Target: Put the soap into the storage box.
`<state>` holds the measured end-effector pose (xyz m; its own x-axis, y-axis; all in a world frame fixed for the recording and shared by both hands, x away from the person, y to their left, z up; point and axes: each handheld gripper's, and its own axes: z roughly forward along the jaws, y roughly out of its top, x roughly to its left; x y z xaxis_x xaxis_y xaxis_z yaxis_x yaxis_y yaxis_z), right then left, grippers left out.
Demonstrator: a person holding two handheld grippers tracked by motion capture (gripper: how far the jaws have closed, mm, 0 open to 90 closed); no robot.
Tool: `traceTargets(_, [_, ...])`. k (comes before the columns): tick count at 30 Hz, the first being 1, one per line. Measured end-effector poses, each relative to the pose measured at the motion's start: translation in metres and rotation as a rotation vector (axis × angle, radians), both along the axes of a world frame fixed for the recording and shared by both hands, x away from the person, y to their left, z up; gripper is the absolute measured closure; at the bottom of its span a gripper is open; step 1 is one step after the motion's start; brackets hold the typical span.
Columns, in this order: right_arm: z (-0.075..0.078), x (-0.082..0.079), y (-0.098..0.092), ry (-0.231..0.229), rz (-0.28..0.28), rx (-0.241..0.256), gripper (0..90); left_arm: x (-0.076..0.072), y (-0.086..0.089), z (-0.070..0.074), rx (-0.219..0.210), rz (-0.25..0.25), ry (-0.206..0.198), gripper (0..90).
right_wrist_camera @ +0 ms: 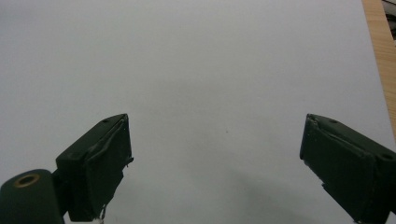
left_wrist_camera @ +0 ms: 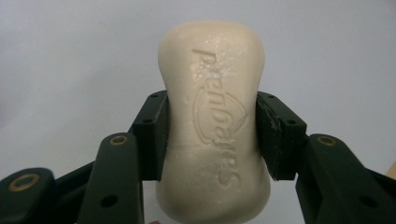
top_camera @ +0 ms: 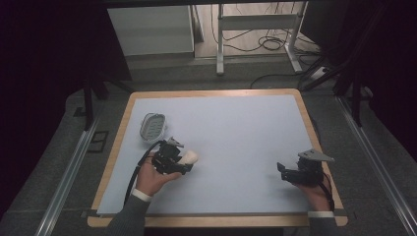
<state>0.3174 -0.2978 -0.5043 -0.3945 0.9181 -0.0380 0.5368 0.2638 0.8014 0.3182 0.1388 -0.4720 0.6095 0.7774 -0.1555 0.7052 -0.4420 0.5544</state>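
A cream bar of soap [left_wrist_camera: 215, 126] with embossed lettering sits clamped at its waist between the jaws of my left gripper [left_wrist_camera: 211, 135]. From above, the left gripper [top_camera: 183, 163] holds that soap [top_camera: 190, 157] just over the pale blue mat, left of centre near the front. A white soap dish [top_camera: 152, 127] with a ribbed floor lies behind and to the left of it. My right gripper [top_camera: 282, 171] rests near the mat's front right, its jaws wide apart with nothing between them [right_wrist_camera: 215, 163].
The pale blue mat [top_camera: 231, 132] covers a wooden-edged table [top_camera: 314, 132]. Beyond the far edge stand a white cabinet [top_camera: 150, 29], a metal frame's legs [top_camera: 220, 44] and loose cables [top_camera: 270, 44] on the floor.
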Motion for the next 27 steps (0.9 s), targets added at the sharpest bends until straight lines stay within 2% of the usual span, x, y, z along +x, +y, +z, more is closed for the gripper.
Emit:
traceTargets(7, [-0.001,0.0,0.001,0.001,0.002,-0.004,8.6,0.004,0.01,0.002,0.01,0.019,0.002,49.3])
traceTargets(16, [-0.001,0.0,0.001,0.004,0.003,-0.004,8.6,0.007,0.016,0.004,0.007,0.03,0.005,49.3])
traceTargets(27, [-0.002,0.001,0.001,0.004,0.0,-0.005,8.6,0.011,0.023,0.01,0.024,0.039,0.001,49.3])
